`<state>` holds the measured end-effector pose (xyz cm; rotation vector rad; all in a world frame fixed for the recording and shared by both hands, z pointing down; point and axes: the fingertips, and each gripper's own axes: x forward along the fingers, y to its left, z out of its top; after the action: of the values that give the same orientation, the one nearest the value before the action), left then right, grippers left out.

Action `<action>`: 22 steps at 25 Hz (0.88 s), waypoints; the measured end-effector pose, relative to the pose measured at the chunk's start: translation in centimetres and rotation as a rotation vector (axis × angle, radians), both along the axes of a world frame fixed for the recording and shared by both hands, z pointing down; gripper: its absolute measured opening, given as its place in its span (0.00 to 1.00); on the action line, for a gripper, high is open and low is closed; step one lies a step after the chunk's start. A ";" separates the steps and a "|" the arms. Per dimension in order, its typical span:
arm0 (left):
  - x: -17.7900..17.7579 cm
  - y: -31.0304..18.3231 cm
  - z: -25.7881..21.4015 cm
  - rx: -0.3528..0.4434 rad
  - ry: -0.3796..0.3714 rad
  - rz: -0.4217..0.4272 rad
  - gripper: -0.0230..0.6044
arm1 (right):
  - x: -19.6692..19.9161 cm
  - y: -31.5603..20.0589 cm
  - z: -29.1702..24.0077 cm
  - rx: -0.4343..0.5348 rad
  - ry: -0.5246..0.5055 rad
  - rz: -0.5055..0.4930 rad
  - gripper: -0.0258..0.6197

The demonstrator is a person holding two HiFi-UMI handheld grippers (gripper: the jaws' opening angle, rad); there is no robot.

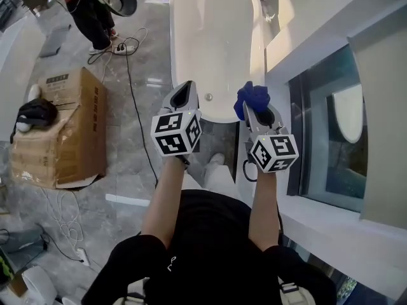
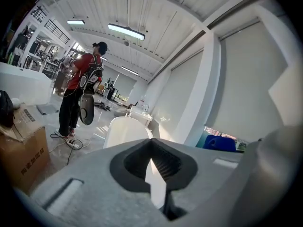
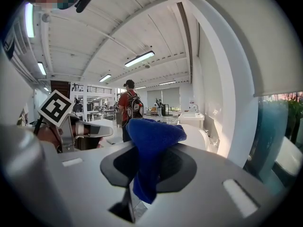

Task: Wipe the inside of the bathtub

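Both forearms (image 1: pixel 164 196) outstretched toward the bathtub's (image 1: pixel 213 43) near end, right gripper (image 1: pixel 253 108) clamped on a blue cloth (image 1: pixel 252 95), left gripper (image 1: pixel 186 88) closed, empty.

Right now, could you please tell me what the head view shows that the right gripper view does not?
Only the head view shows the cardboard box on the floor. Only the right gripper view shows the ceiling lights and the tongs closed on the blue cloth. Both show that cloth in the right gripper and the white bathtub.
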<state>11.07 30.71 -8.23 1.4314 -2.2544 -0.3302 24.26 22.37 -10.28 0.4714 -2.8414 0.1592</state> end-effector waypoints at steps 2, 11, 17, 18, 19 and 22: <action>-0.7 -0.9 0.1 -0.006 -0.007 -0.001 0.04 | -0.5 -1.2 0.3 -0.009 -0.005 0.003 0.16; -4.8 -8.1 2.9 -0.098 -0.007 -0.017 0.04 | -7.0 -8.4 4.9 -0.120 0.003 -0.095 0.16; -7.9 -15.9 9.5 -0.214 0.042 -0.020 0.04 | -10.8 -16.8 11.8 -0.241 0.050 -0.117 0.16; -8.3 -17.5 10.8 -0.234 0.057 -0.020 0.04 | -11.1 -18.5 13.1 -0.260 0.064 -0.115 0.16; -8.6 -19.0 11.8 -0.251 0.068 -0.016 0.04 | -11.2 -20.1 14.1 -0.275 0.078 -0.114 0.16; -8.3 -23.5 14.0 -0.302 0.055 0.039 0.04 | -11.4 -24.5 17.0 -0.313 0.116 -0.108 0.16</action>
<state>2.78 7.19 5.77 1.2887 -2.1219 -0.0143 12.86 -2.09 6.69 0.2508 -2.6538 0.5273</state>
